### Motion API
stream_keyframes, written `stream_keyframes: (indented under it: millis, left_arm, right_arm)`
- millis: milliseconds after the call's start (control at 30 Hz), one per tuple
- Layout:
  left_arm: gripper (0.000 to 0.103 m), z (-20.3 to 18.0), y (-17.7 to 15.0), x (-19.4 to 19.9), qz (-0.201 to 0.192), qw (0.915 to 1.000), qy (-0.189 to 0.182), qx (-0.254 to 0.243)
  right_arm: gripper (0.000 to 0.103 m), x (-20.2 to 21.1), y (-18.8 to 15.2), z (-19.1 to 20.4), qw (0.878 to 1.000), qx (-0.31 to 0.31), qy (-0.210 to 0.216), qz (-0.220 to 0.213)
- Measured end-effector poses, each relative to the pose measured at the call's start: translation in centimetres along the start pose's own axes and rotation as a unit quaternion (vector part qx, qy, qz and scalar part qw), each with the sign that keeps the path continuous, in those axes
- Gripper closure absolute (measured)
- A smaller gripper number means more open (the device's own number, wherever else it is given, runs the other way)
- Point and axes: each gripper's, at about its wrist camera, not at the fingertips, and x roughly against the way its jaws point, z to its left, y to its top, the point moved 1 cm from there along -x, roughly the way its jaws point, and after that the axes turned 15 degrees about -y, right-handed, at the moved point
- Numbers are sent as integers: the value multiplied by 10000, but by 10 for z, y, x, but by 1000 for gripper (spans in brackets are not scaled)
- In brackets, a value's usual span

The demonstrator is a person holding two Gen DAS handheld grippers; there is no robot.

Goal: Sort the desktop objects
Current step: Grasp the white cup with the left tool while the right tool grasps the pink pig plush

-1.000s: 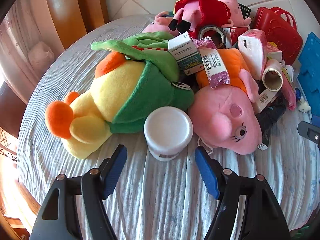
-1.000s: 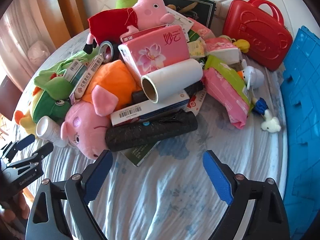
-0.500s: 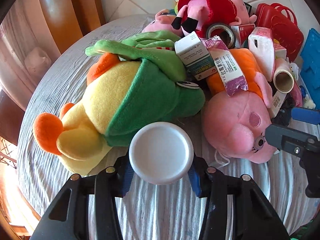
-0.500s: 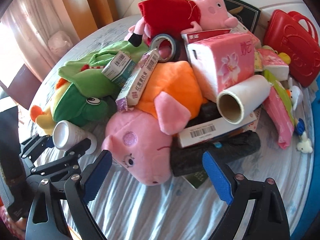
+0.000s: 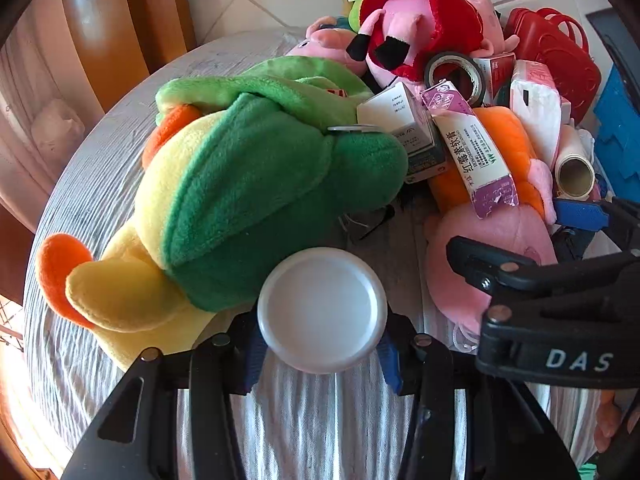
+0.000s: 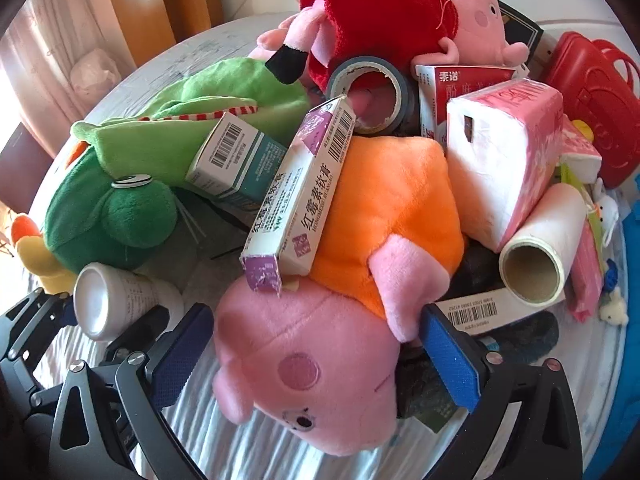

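Observation:
My left gripper (image 5: 320, 354) is shut on a white round bottle (image 5: 322, 310), lid facing the camera, next to a green and yellow plush (image 5: 240, 188). The bottle also shows in the right wrist view (image 6: 116, 300), held by the left gripper's fingers (image 6: 136, 332). My right gripper (image 6: 316, 360) is open, its blue pads either side of the head of a pink pig plush in orange (image 6: 316, 360). The right gripper shows in the left wrist view (image 5: 560, 304) over that pig (image 5: 472, 280).
A pile covers the round striped table (image 5: 100, 184): medicine boxes (image 6: 304, 196), a tape roll (image 6: 372, 92), a pink tissue pack (image 6: 508, 152), a paper roll (image 6: 536, 256), a red-dressed pig plush (image 6: 400, 12), a red case (image 6: 596, 100). A blue bin (image 5: 620, 128) stands at right.
My left gripper closed in on the white bottle and shut on it. My right gripper moved left and forward to straddle the pink pig's head.

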Motion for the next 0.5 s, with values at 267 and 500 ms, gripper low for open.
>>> stream_keyframes:
  millis: [267,500]
  left_arm:
    - [57,5,-1,2,-4,9999,95,-72]
    - [57,5,-1,4,38,10000,18,-17]
  right_arm:
    - [0,-22,-6,4,9977,-183,382,536]
    - [14,-30,-6,6,9975,-300,474,421]
